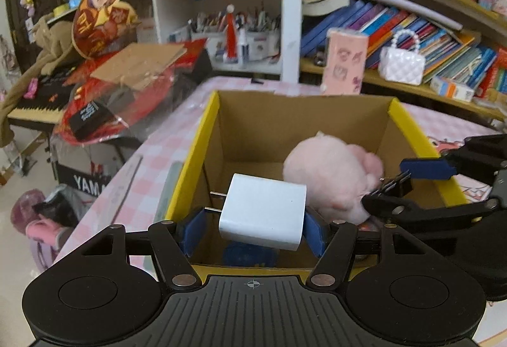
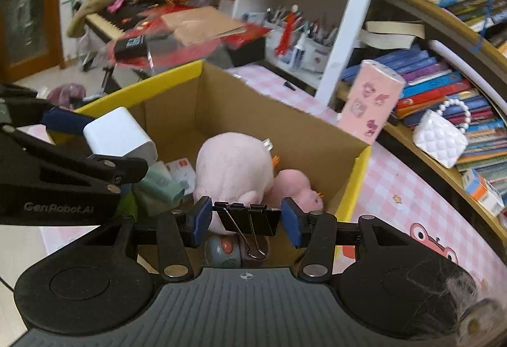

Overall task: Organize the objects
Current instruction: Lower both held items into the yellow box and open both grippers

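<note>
My left gripper (image 1: pixel 253 228) is shut on a white plug charger (image 1: pixel 263 214), held over the near edge of an open cardboard box (image 1: pixel 215 125) with yellow rims. In the right wrist view the same charger (image 2: pixel 118 136) hangs at the box's left side. My right gripper (image 2: pixel 246 222) is shut on a black binder clip (image 2: pixel 248 220), just above the box's near edge; from the left wrist it shows as the right gripper (image 1: pixel 399 185) at the box's right. A pink plush toy (image 2: pixel 234 169) lies inside the box, with a small box, a green item and a round grey toy (image 2: pixel 223 247).
The box stands on a pink checked tablecloth (image 2: pixel 405 188). A pink carton (image 2: pixel 370 103) stands behind it. Bookshelves with a white quilted handbag (image 2: pixel 440 138) lie to the right, a pen holder shelf (image 1: pixel 234 30) behind. A keyboard piano (image 1: pixel 35 106) piled with red bags sits left.
</note>
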`<state>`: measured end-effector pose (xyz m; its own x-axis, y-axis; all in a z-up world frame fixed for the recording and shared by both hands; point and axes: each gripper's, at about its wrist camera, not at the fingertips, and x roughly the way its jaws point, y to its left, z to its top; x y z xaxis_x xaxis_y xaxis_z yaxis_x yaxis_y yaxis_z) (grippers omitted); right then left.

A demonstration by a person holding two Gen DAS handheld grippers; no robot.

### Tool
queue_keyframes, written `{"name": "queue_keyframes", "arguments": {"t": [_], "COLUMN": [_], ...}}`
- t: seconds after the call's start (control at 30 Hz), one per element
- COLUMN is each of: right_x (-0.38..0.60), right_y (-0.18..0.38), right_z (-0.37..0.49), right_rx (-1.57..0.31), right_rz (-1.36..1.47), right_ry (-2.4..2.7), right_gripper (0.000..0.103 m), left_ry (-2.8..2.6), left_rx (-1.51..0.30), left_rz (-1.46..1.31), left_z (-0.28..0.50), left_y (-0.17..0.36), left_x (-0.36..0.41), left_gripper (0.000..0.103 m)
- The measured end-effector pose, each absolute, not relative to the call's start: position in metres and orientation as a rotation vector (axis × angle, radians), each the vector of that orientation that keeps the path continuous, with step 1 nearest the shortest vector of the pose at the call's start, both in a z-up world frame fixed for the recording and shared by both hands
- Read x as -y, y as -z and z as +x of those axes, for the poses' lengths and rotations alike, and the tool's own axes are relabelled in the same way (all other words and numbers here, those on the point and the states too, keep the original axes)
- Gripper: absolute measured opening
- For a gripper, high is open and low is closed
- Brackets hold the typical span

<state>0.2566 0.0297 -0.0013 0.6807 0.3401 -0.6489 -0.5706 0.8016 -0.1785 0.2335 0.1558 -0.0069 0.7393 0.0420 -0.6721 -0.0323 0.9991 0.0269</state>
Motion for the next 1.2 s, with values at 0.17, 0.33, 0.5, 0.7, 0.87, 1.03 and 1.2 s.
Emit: {"name": "queue_keyframes", "arguments": {"t": [0.17, 0.33, 0.5, 0.7, 0.87, 1.03, 1.2], "right_x": [-0.029, -0.023, -0.024, -0.020, -0.007, 0.001, 0.006], "right_y": [0.007, 0.015, 0.017, 0.009, -0.004, -0.022, -0.033], "right_z": [0.270, 0.278, 0.278, 0.271, 0.250, 0.220, 0.183], "right_rx": [-0.680, -0.732, -0.728, -0.714, -0.646, -0.565, -0.529], "right_rz": [-0.391, -0.366, -0.378, -0.358, -0.312, -0.244, -0.165], "right_ry": [-0.546, -0.534, -0.526, -0.490, -0.428, -0.353, -0.280], "right_gripper": [0.045, 0.045, 0.045, 0.048, 0.056, 0.061, 0.062], "left_ry": [-0.036, 0.003, 0.016, 0.044, 0.041, 0.056, 0.078], "left_rx": [-0.760, -0.770, -0.774, -0.779, -0.683, -0.586, -0.535], "left_rz": [0.066, 0.085, 0.094, 0.039, 0.040, 0.003, -0.023], "left_z": [0.242, 0.245, 0.248, 0.243, 0.225, 0.199, 0.167], "left_y": [0.017, 0.019, 0.019, 0.015, 0.003, -0.017, -0.028], "left_x": [-0.150, -0.145, -0.145, -0.148, -0.148, -0.153, -0.158], "left_gripper": [0.065, 0.065, 0.065, 0.066, 0.081, 0.083, 0.085]}}
